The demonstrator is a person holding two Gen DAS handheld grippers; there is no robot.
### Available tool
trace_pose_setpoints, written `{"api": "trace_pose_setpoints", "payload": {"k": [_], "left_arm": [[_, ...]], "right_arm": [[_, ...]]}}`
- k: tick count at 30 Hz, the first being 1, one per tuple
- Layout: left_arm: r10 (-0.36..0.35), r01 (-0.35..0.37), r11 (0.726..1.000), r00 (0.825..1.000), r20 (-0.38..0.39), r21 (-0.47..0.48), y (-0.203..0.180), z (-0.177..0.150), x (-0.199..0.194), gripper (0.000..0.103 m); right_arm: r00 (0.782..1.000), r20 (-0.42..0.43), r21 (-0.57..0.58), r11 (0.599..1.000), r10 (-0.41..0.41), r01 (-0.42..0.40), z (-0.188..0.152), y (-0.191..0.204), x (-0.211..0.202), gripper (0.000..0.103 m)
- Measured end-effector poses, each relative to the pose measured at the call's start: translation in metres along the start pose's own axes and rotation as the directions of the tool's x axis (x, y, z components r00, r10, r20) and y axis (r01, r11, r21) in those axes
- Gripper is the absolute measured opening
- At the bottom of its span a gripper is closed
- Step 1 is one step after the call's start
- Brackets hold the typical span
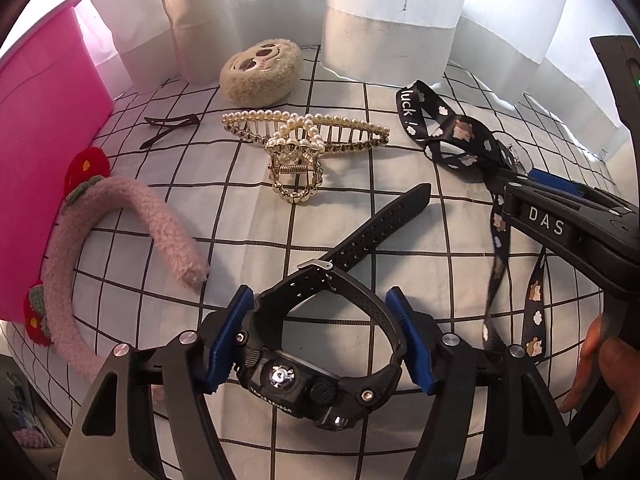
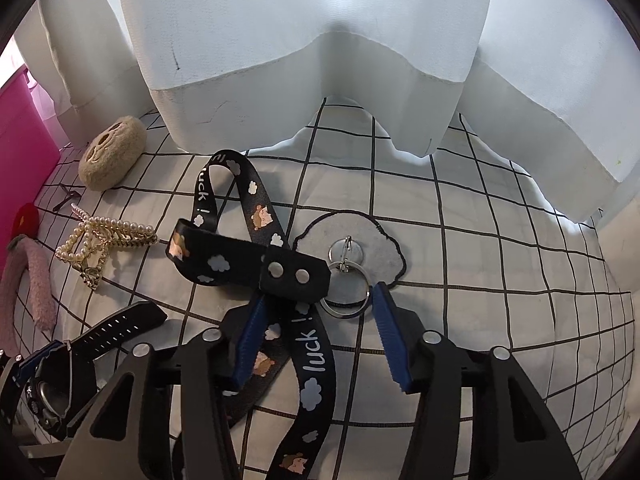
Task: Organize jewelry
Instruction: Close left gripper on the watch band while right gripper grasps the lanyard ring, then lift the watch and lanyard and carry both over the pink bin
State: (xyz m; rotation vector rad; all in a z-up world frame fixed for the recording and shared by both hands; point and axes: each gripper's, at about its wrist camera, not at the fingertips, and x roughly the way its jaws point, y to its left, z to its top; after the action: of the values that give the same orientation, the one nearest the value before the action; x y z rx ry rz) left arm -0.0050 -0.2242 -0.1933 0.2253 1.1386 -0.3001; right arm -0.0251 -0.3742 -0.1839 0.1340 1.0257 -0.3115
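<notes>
1. Left wrist view: the left tool [image 1: 320,344] stands wide around the watch [image 1: 320,368]. Its blue pads flank the case and the strap loop; the left pad seems to touch the case, and the right one is just beside the strap. It has not clamped yet, as far as I can judge.
2. The watch lies on the counter [image 1: 400,240] nearest the camera, with its free strap running away toward the clip [image 1: 296,148]. It looks like the heaviest thing here: a hard, stiff case on a springy rubber strap. The case sides are probably the best hold, since the strap loop would flex and slip.
3. The pearl clip lies beyond the watch. It is rigid but delicate, so the sprung hinge is a safer grip than the beads. Left of the watch is a soft, light pink headband [image 1: 120,216], which leans on a pink bin [image 1: 36,152]. Beyond the clip are a fuzzy pad [image 1: 260,72] and dark hairpins [image 1: 168,128].
4. Right wrist view: the right tool [image 2: 316,336] is spread wide over the lanyard [image 2: 248,248], right of the watch, and holds nothing. The left pad is on or just above the ribbon; I cannot tell which.
5. The lanyard is limp and light and will trail and snag. The stiff riveted tab [image 2: 292,276] gives the firmest hold. Its key ring [image 2: 346,284] lies over a flat badge [image 2: 352,248], which is thin and hard to pinch.
6. The counter wears a soft, wrinkled grid cloth, and white curtains [image 2: 320,60] hang close behind everything.
</notes>
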Motion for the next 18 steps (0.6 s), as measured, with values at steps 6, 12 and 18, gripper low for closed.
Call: {"api": "trace_pose_setpoints", "payload": {"k": [6, 12, 18], "left_arm": [[-0.012, 0.012, 1.0, 1.0, -0.003, -0.018, 0.001, -0.003, -0.004, 0.065], [-0.03, 0.031, 0.999, 0.999, 0.01, -0.04, 0.007, -0.001, -0.008, 0.065], [-0.039, 0.042, 0.998, 0.998, 0.056, -0.048, 0.014, 0.002, -0.029, 0.065]], "right_arm": [[1.0, 0.003, -0.002, 1.0, 0.017, -0.017, -0.011, 0.009, -0.005, 0.001], [0.999, 0.038, 0.015, 0.999, 0.033, -0.033, -0.029, 0.008, -0.022, 0.001], [0.995, 0.099, 0.003, 1.0, 0.029, -0.03, -0.033, 0.022, -0.055, 0.001]]}}
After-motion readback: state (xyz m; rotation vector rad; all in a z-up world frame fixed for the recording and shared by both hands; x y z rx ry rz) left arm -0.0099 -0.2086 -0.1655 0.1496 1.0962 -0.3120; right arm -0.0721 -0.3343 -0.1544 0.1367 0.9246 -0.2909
